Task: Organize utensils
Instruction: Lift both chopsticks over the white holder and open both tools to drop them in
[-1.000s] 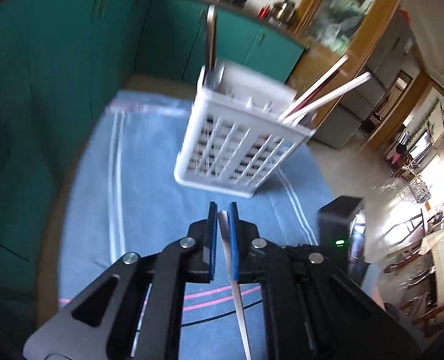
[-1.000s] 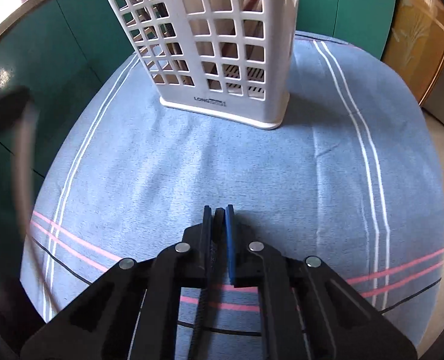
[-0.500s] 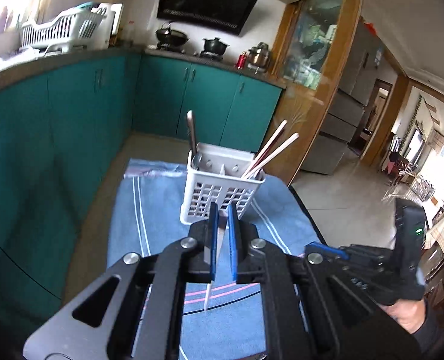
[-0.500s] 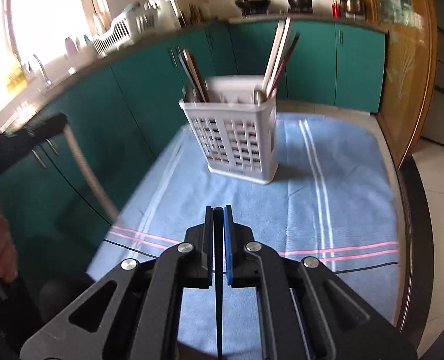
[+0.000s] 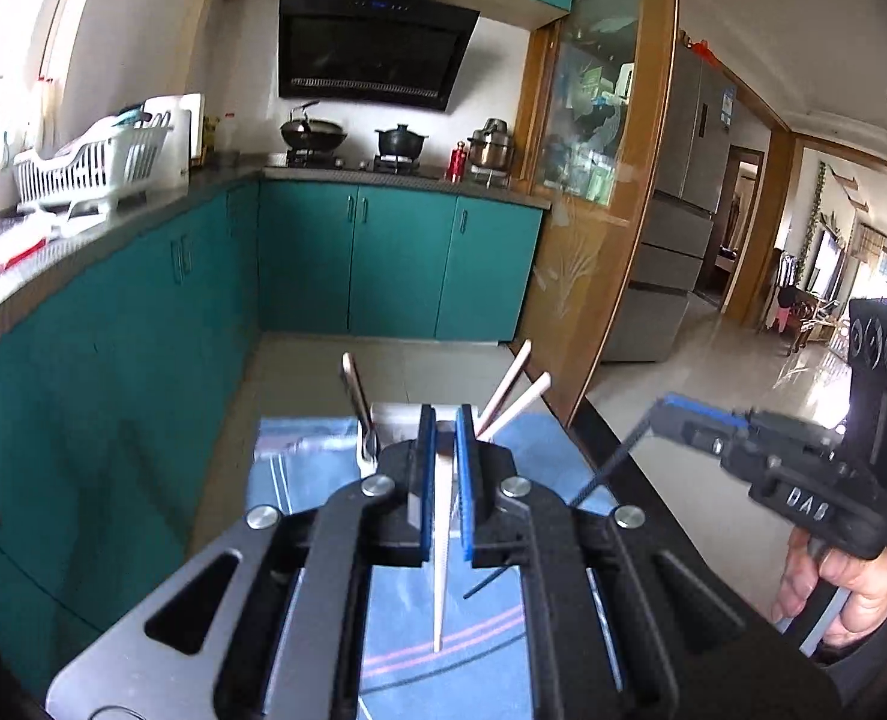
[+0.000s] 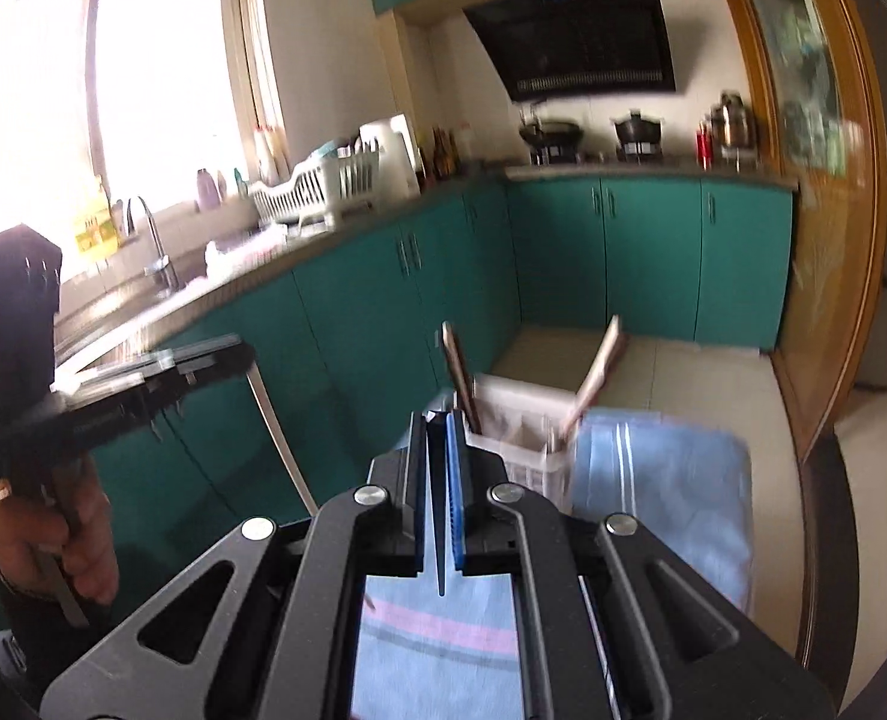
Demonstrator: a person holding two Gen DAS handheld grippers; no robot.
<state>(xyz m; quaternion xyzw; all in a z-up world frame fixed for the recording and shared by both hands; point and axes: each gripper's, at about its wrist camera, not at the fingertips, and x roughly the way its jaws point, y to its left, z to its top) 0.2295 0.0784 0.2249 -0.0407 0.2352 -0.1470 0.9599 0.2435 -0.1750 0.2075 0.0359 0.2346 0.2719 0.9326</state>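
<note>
My left gripper (image 5: 442,420) is shut on a pale chopstick (image 5: 441,564) that hangs down between its blue pads. My right gripper (image 6: 437,420) is shut on a thin black chopstick (image 6: 440,564); it also shows at the right of the left wrist view (image 5: 671,405), with the black chopstick (image 5: 599,477) slanting down. The white utensil basket (image 6: 521,426) stands on the blue cloth (image 6: 671,480) below both grippers, with a spoon handle (image 5: 356,396) and pale chopsticks (image 5: 512,387) in it. Both grippers are held high above it.
Teal cabinets (image 5: 395,264) run along the left and back. A counter holds a white dish rack (image 5: 92,165), and pots stand on the stove (image 5: 347,141). A wooden glass cabinet (image 5: 593,180) stands right of the table. The table's dark edge (image 6: 821,516) runs along the right.
Both grippers have risen and tilted up away from the basket, each still holding its chopstick. The basket now looks small and low in both views.
</note>
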